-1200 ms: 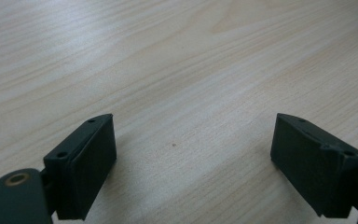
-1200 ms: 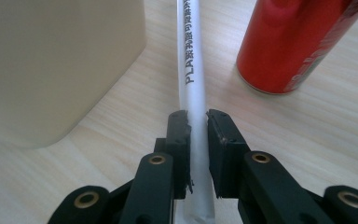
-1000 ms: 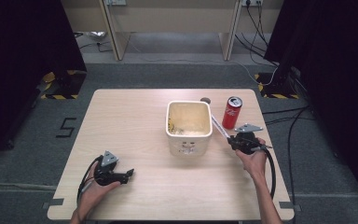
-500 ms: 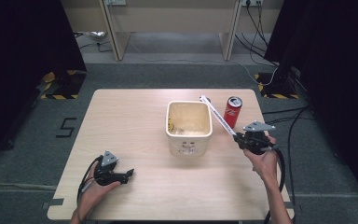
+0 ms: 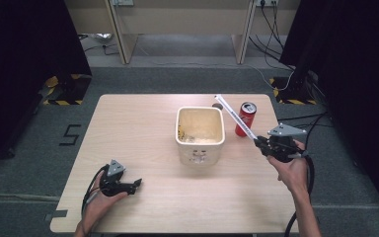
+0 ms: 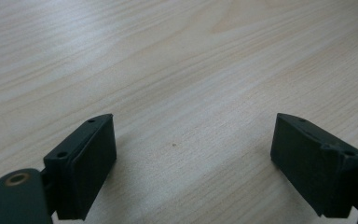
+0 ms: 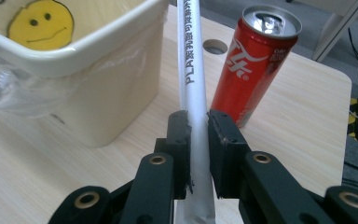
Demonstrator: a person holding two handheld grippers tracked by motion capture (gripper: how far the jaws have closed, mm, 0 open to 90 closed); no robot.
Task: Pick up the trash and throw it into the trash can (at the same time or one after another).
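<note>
We read "PLA" in black capitals, followed by small characters too fine to make out, on the long white paper-wrapped straw [image 7: 192, 70]. At its three o'clock, the red aluminium drink can [image 7: 251, 65] bears a white script logo we cannot read. A black "5" marks the grey carpet floor [image 5: 70, 134].

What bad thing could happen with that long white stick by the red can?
The right gripper pinches the long white paper-wrapped straw near its bottom end, so its long free end could swing into the tall red soda can and tip it. It might also catch the cream plastic bin rim.
</note>
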